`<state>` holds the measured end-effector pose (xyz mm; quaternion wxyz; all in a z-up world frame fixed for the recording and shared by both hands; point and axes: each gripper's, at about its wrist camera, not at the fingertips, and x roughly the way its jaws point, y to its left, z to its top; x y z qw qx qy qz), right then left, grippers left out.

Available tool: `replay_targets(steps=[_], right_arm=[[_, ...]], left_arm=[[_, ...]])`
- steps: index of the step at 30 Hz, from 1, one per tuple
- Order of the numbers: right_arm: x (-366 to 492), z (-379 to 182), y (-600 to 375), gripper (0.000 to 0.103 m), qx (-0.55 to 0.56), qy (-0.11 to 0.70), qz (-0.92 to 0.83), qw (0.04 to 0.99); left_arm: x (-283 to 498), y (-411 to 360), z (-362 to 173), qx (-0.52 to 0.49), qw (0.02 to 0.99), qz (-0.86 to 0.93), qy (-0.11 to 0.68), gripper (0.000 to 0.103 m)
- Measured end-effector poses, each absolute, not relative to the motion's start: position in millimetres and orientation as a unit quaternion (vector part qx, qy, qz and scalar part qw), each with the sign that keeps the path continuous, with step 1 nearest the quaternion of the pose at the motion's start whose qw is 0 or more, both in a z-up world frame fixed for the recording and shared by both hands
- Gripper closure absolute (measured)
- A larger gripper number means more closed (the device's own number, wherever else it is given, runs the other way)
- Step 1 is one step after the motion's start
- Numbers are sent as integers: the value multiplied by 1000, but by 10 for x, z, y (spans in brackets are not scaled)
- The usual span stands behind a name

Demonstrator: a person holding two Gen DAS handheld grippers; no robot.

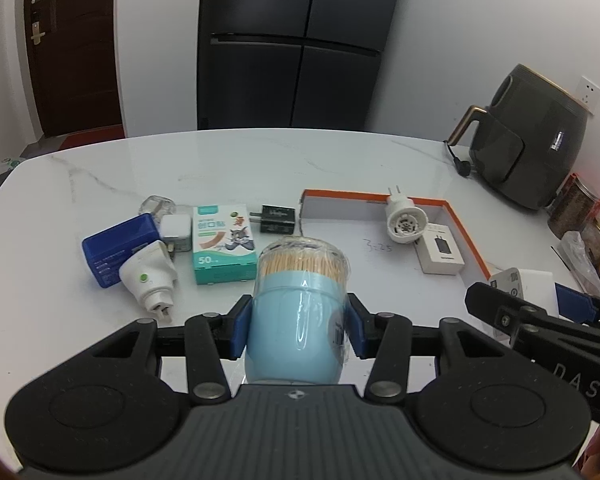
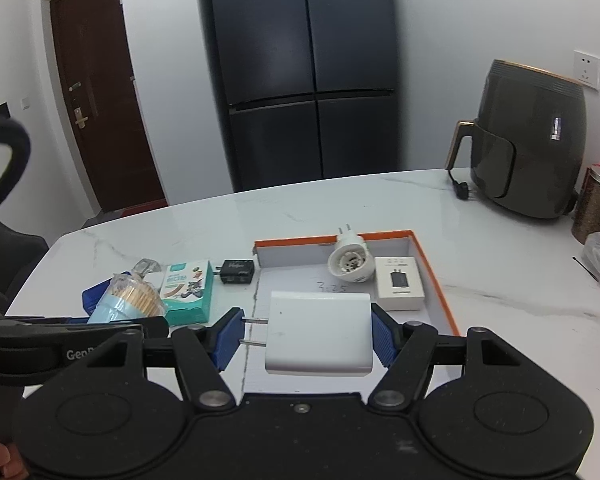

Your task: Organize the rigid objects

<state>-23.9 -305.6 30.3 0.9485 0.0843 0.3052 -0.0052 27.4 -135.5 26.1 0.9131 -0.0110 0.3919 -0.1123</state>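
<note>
Left tongs (image 1: 298,326): we hold the toothpick jar (image 1: 298,312) clamped round its pale blue body, above the table (image 1: 260,168), short of the orange-rimmed tray (image 1: 466,232).
Toothpick jar, handling: we judge it light and stiff, but its shrink-wrap looks slick, so we keep the pads low on the blue wall, not on the clear cap over the sticks.
Right tongs (image 2: 306,332): we grip the white charger (image 2: 318,334) across its length, one pad against the prong tips, the other on the flat back, over the tray's near edge.
White charger, handling: hard, smooth, probably light; prong tips give a small bearing, so we think it may pivot.
Already in tray: round white adapter (image 1: 404,220), small white box (image 1: 442,254).
Still on table: plaster box (image 1: 225,244), black plug (image 1: 276,219).
</note>
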Motion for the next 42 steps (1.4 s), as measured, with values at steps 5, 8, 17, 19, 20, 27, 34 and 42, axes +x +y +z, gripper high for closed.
replay_targets(steps=[5,8,17,19,20,27,34,42], right_arm=[[-265,316,-3159,24,89,303,-14,949],[-265,319,-3208,24,91,302,-18,949],[-276,323,-3334,24,95,296,-31,950],[-283,327,-3362,24,96,295,-34,950],[-284,327,-3377,24,96,295,-36,950],[-297,333,-3464,24,99,293,-45,950],[-323,325,-3552,24,103,292,-57,949],[-346,328,-3626,24,105,292,-66,948]], left_arm=[[273,-1446,263,-7,911,-120,393,55],[272,-1494,265,-4,911,-124,393,55],[290,-1610,258,3,910,-134,392,55],[293,-1636,258,5,910,-136,391,55],[293,-1651,259,5,910,-137,392,55],[303,-1744,254,11,908,-147,392,55],[298,-1835,235,16,905,-159,394,55],[318,-1896,231,19,904,-167,392,55]])
